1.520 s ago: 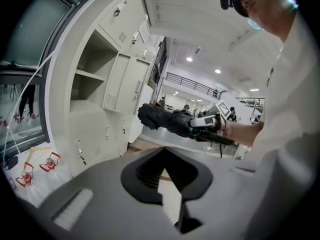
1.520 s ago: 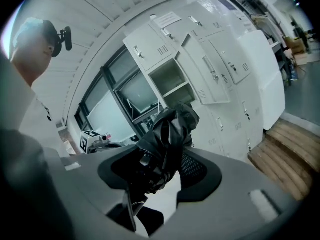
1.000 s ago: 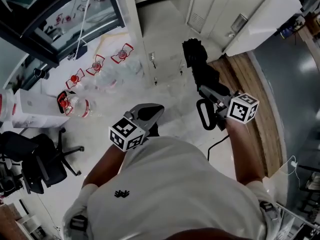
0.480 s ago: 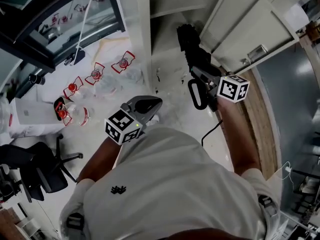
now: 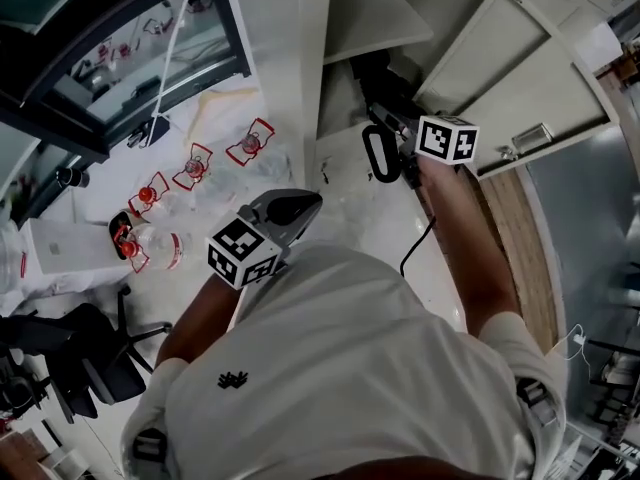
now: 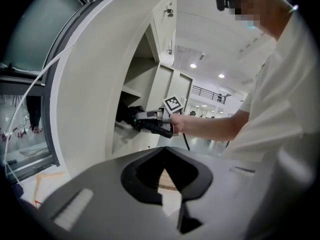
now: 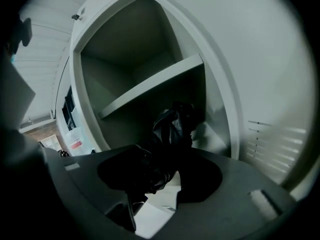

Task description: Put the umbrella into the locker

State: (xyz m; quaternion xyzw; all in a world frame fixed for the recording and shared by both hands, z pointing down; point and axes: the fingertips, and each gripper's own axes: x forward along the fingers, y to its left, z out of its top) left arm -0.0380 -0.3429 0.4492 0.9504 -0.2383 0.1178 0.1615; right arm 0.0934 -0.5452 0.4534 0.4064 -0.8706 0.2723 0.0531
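**Umbrella carried into the locker mouth**

Since a second ago we have brought the right tongs (image 5: 388, 120) forward from over open floor up to the locker (image 5: 312, 68). Its cube now sits level with the opening rather than well short of it. These tongs are pinching the black folded umbrella (image 7: 172, 126), which bulges dark between the spread jaws in the right gripper view. The umbrella's far end (image 5: 375, 73) now reaches into the compartment under the shelf (image 5: 375, 18), where before it hung outside. We cannot tell whether it touches the compartment bottom.

Our left tongs (image 5: 292, 208) have kept close to the body and followed along. Their tips meet with nothing between them, seen plainly in the left gripper view (image 6: 166, 170).

Beyond the right arm the door (image 5: 520, 78) stands swung wide. Red-capped bottles (image 5: 250, 143) lie on the floor to the left.
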